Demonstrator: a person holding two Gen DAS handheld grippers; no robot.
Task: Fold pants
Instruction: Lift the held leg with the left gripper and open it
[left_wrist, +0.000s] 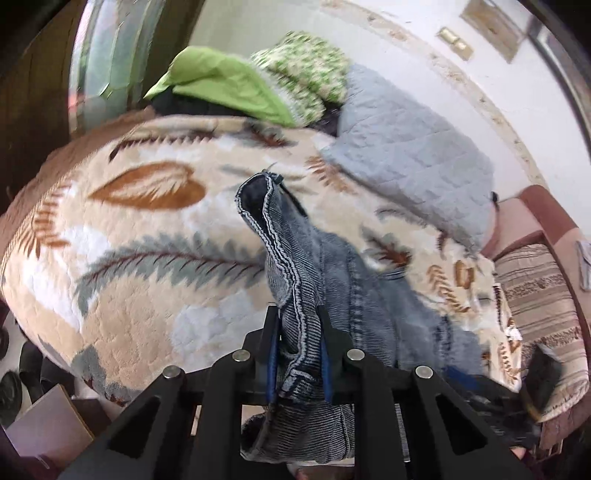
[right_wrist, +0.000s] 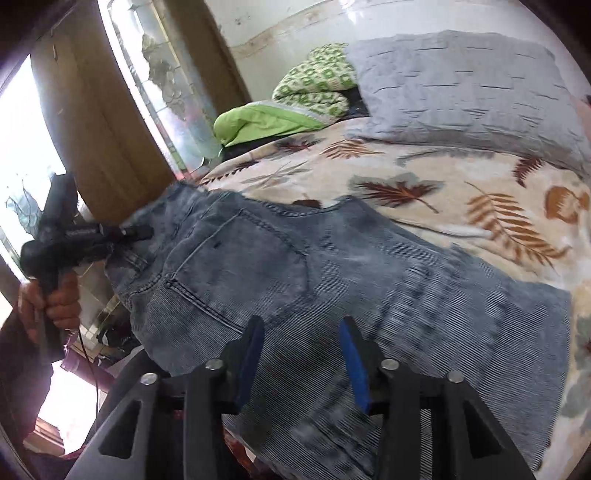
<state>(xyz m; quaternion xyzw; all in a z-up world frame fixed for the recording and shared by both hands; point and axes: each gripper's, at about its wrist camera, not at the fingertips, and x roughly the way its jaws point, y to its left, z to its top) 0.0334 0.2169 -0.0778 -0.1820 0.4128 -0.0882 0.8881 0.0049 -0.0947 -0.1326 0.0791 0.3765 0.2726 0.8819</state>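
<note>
Grey-blue jeans (right_wrist: 332, 280) lie across a bed with a leaf-print blanket (left_wrist: 147, 236), one gripper holding their edge.

The left gripper (left_wrist: 298, 328) has its fingers clamped on a bunched fold of the denim near the waistband, the cloth rising between the blue pads and draping away over the blanket. In the right wrist view the same gripper (right_wrist: 125, 236) shows at the left, gripped by a hand (right_wrist: 51, 299), at the jeans' waist end beside the back pocket. The right gripper (right_wrist: 301, 354) hangs over the seat and leg of the jeans with its fingers apart; motion blur makes it hard to say whether the tips touch the cloth. Beyond lie a grey quilted pillow (right_wrist: 461, 92) and green bedding (right_wrist: 266, 122).
</note>
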